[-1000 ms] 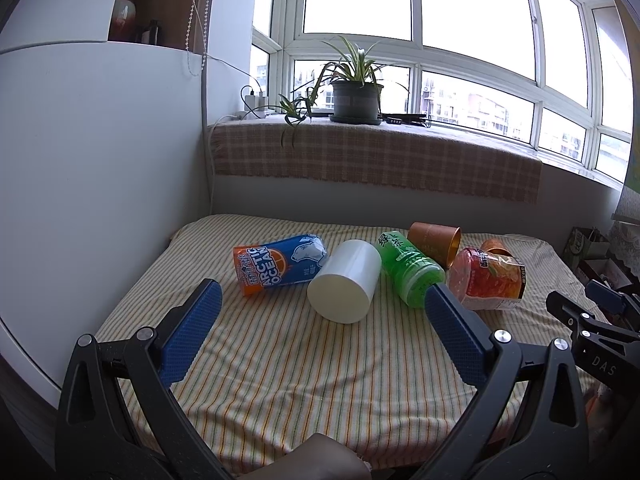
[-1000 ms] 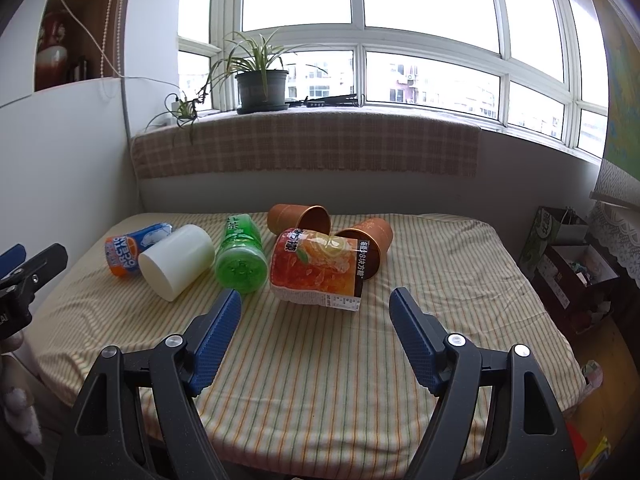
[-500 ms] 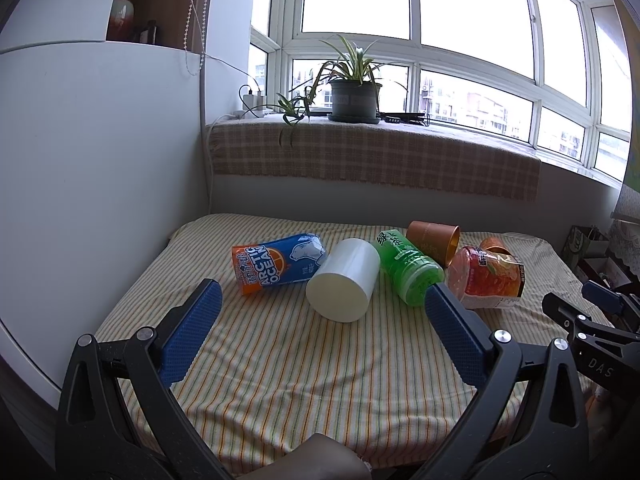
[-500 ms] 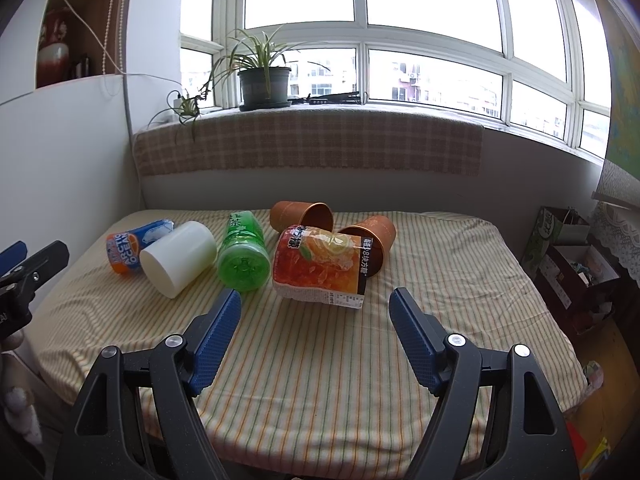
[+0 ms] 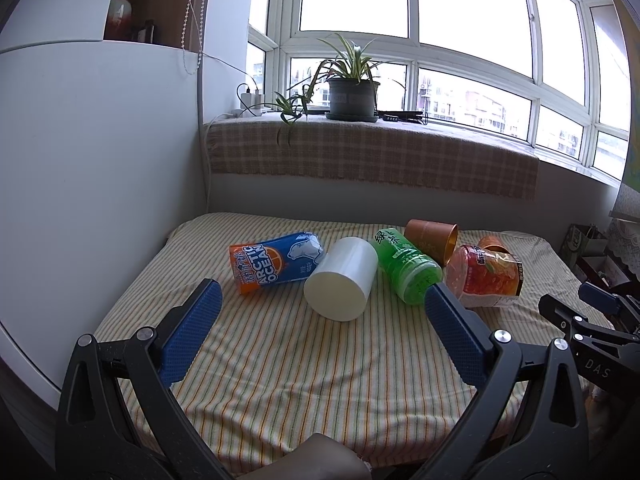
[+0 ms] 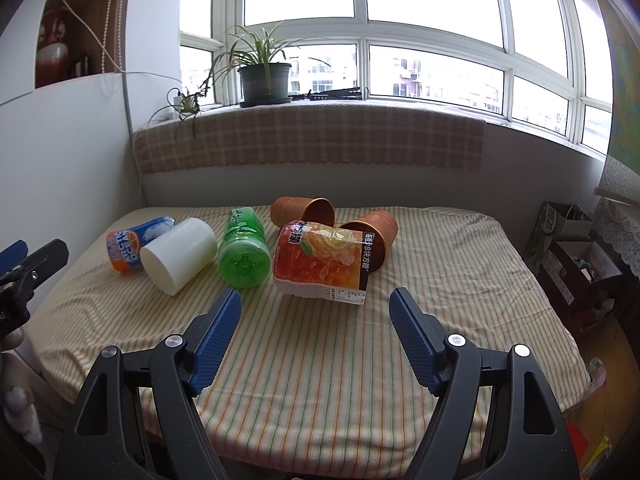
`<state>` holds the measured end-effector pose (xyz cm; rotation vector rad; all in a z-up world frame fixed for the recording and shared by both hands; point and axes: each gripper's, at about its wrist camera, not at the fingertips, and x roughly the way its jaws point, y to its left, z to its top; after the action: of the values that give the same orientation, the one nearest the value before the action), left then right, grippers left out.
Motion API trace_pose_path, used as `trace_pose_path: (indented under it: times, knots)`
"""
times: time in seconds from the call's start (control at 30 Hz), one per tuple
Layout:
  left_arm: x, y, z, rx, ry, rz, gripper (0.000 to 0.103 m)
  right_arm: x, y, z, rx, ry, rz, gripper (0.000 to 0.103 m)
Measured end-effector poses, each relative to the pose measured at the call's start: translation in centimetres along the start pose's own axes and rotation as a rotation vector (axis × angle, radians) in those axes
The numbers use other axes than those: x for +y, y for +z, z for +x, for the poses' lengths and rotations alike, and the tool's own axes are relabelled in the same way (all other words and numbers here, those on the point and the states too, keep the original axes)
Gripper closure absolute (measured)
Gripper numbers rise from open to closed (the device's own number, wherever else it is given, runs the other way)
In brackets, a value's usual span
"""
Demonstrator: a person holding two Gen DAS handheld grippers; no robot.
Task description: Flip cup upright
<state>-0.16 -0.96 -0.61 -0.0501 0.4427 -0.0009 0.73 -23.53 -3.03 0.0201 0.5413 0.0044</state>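
Observation:
Several cups lie on their sides in a row on the striped tablecloth [image 5: 280,380]: a blue-orange Arctic Ocean cup [image 5: 274,261], a white cup [image 5: 342,279], a green cup [image 5: 404,265], a red-orange labelled cup [image 5: 486,276] and two brown cups [image 5: 432,234] [image 6: 370,238]. The same row shows in the right wrist view: white cup [image 6: 180,254], green cup [image 6: 242,256], red-orange cup [image 6: 322,262]. My left gripper [image 5: 320,332] is open and empty, short of the white cup. My right gripper [image 6: 316,340] is open and empty, short of the red-orange cup.
A white cabinet wall [image 5: 100,180] stands at the left. A checked windowsill cloth [image 5: 372,156] with a potted plant [image 5: 352,88] runs along the back. Boxes and bags [image 6: 572,248] sit on the floor right of the table.
Both grippers have drifted very slightly forward toward the cups. The cups have not moved. Both grippers stay open.

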Motion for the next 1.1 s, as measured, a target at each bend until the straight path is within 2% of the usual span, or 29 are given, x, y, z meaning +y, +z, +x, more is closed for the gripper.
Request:
trace_pose_path:
  times: [0.67, 0.9, 1.1]
  knots:
    - [-0.4, -0.3, 0.3, 0.014, 0.002, 0.007, 0.0, 0.1, 0.0, 0.5, 0.018, 0.007, -0.004, 0.027]
    - [0.0, 0.5, 3.0, 0.09, -0.049, 0.051, 0.0, -0.2, -0.1, 1.0, 0.032, 0.006, 0.005, 0.027]
    - [1.1, 1.8, 7.5, 0.237, -0.157, 0.032, 0.0, -0.7, -0.3, 1.7, 0.045, 0.003, 0.017, 0.027]
